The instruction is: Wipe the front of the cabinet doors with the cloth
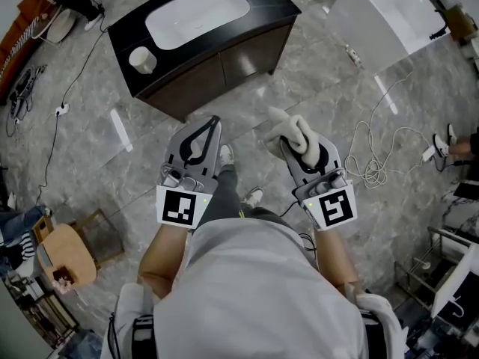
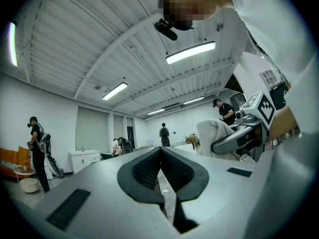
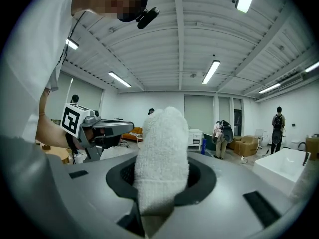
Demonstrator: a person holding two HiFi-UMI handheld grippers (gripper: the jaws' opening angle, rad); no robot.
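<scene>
A dark sink cabinet (image 1: 224, 69) stands ahead, its doors facing the person. Well short of it, the left gripper (image 1: 214, 120) has its jaws together on nothing, while the right gripper (image 1: 292, 149) clamps the bunched white cloth (image 1: 286, 126).

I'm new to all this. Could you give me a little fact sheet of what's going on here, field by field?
Cabinet: dark, doors shut, white sink on top
Cloth: white, clamped in the right hand-held gripper
Left hand-held gripper: jaws together, nothing in them
Contact with doors: none; both held well short of the cabinet
Floor: grey marbled tiles, cables lying about
</scene>
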